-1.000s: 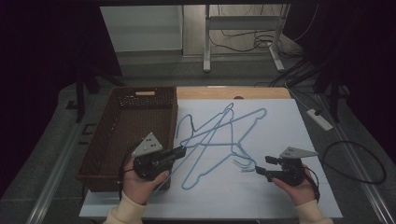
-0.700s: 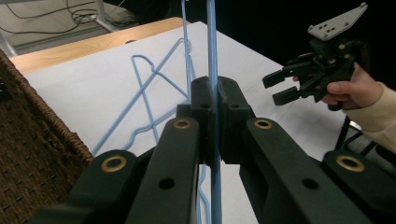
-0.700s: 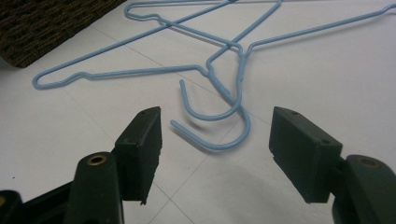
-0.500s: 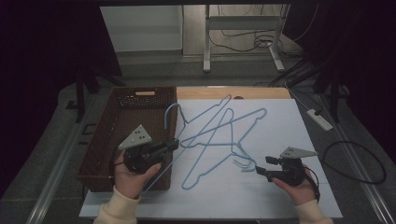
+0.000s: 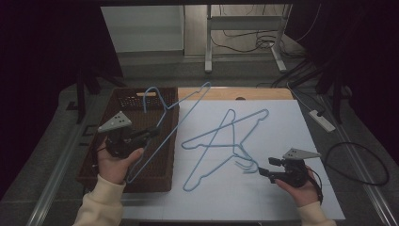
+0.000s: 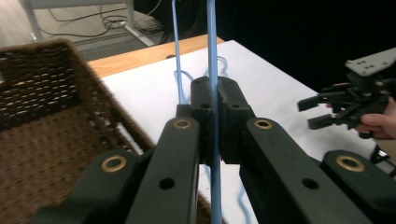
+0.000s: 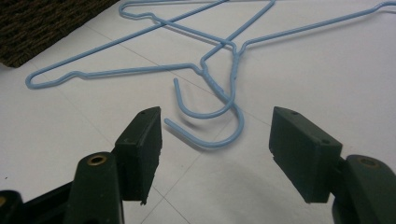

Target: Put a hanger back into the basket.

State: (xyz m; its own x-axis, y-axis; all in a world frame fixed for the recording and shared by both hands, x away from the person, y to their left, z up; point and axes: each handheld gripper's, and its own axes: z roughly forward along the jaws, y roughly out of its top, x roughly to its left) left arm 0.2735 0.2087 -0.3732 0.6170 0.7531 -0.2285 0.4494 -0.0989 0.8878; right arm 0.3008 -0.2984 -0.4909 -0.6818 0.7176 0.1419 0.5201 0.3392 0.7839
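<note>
The left tool (image 5: 149,133) is clamped tight on the wire of a blue hanger (image 5: 170,123), which it holds in the air, tilted, above the brown wicker basket (image 5: 159,176) at the left edge of the table (image 5: 282,117). In the left gripper view the wire (image 6: 213,56) runs straight up between the pressed pads. The lifted hanger's hook (image 5: 149,94) points toward the far side of the basket, and its lower corner hangs over the basket's near part. Two more blue hangers (image 5: 226,141) lie crossed on the white tabletop, their hooks (image 7: 210,116) overlapping, perhaps interlocked. The right tool (image 5: 262,170) sits low by those hooks with its jaws spread wide, gripping nothing; the hooks lie just ahead of the open gap
</note>
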